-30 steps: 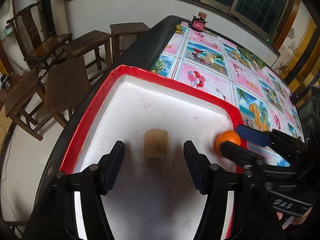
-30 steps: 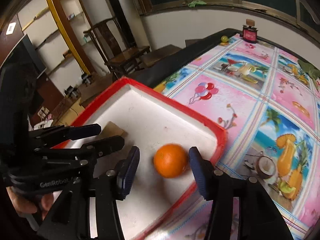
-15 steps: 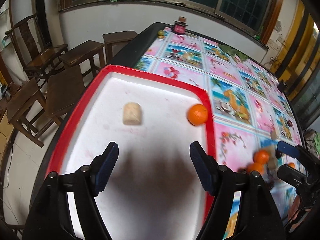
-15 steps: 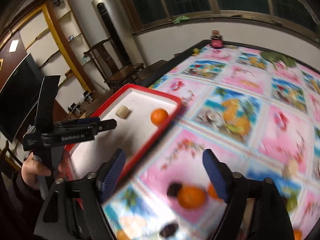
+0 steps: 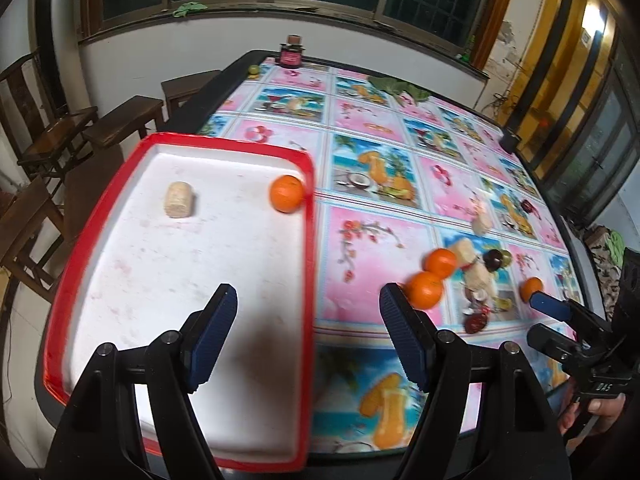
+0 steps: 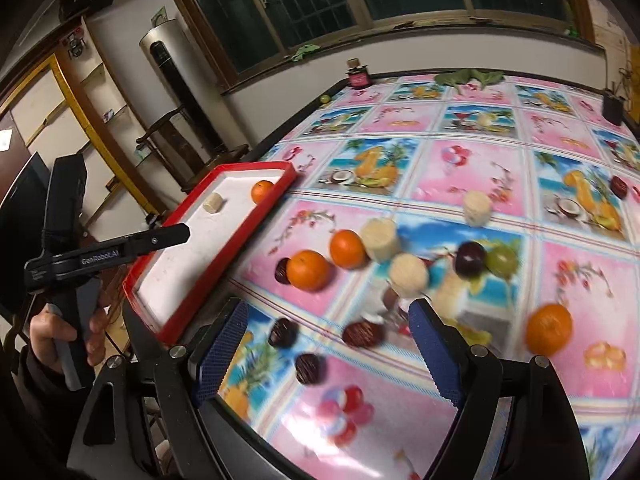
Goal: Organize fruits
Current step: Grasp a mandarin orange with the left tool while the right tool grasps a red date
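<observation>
Left wrist view: left gripper (image 5: 308,332) jaws stand apart with nothing between the blue ribbed pads; it hangs above the near part of the red-rimmed white rectangular tray (image 5: 310,264) and the tray's right edge. Inside the tray, far end: one round orange (image 5: 286,193) against the right rim, one pale beige cylindrical piece (image 5: 179,200) lying on its side near the left rim, the two well apart. Tray sits on the left side of a table covered with a pink and blue fruit-print glossy cloth (image 5: 360,128).

Right of the tray, on the cloth: two touching oranges (image 5: 434,278), pale cylinders and dark plum-like fruits in a loose cluster, somewhat blurred. The right gripper (image 5: 548,322) shows at the right edge, a hand (image 5: 592,408) on its handle.

Right wrist view: right gripper (image 6: 328,344) jaws are wide apart and empty, held above the scattered pile. Below the pads: small dark red-brown round fruits (image 6: 362,334). Beyond: the orange pair (image 6: 328,258), cream cylinders (image 6: 408,274), a dark purple plum (image 6: 471,259) touching a green round fruit (image 6: 502,260). A single orange (image 6: 548,330) lies apart on the right. The left gripper shows at left over the tray, gripped by a hand (image 6: 60,332).
</observation>
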